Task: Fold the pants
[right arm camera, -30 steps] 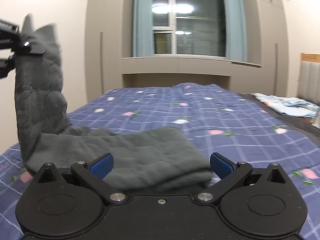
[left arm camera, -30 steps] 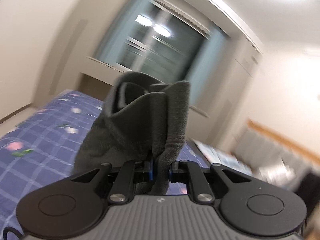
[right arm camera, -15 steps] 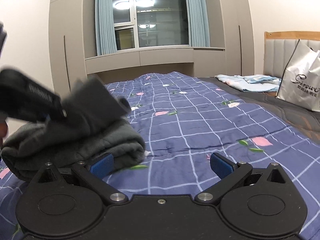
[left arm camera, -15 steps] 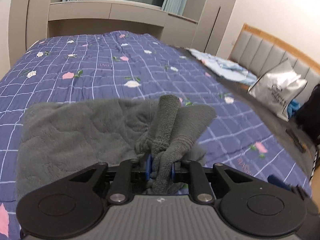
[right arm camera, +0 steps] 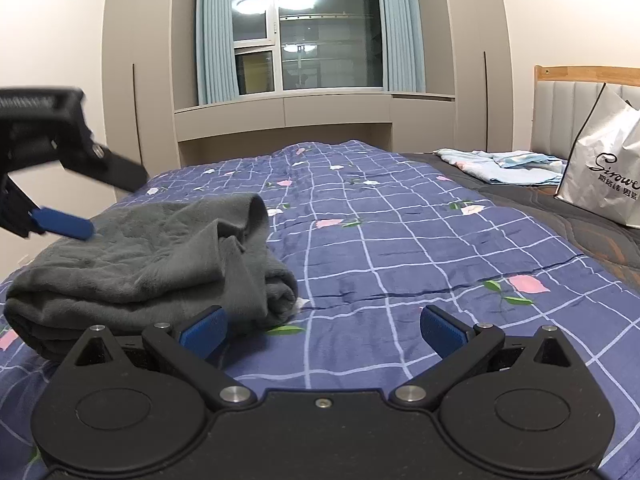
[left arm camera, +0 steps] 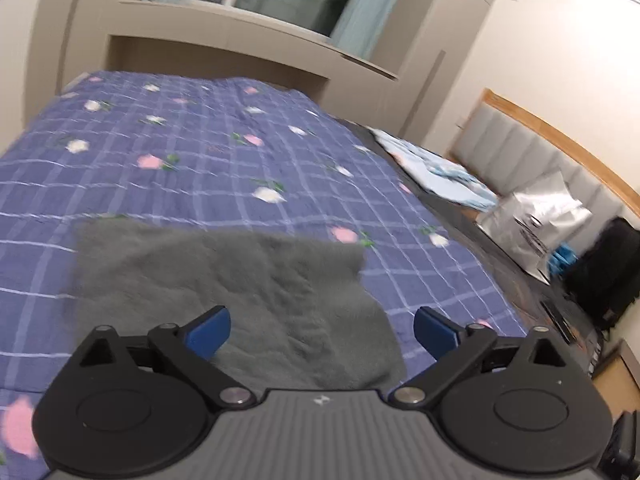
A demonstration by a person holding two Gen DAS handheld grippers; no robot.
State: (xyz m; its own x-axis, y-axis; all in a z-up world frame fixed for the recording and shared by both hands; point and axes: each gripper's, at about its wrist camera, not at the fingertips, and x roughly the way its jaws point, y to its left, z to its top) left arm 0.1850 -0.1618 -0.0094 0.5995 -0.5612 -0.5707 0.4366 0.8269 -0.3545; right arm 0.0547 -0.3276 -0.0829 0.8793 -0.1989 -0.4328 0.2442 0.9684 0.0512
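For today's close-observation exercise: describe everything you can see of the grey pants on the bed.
The grey pants look like soft, fleecy fabric, dark charcoal, folded into a thick, loosely stacked bundle with a rumpled top layer and one edge curling up. They lie on the blue checked floral bedspread near its close edge. The left gripper is opening over them, no cloth between its pads; the right gripper is open beside them.

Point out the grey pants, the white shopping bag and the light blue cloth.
grey pants [right arm camera: 160, 256], right wrist view, top folded layer.
white shopping bag [right arm camera: 604, 168], right wrist view, its printed front.
light blue cloth [right arm camera: 508, 166], right wrist view, middle of the crumpled pile.
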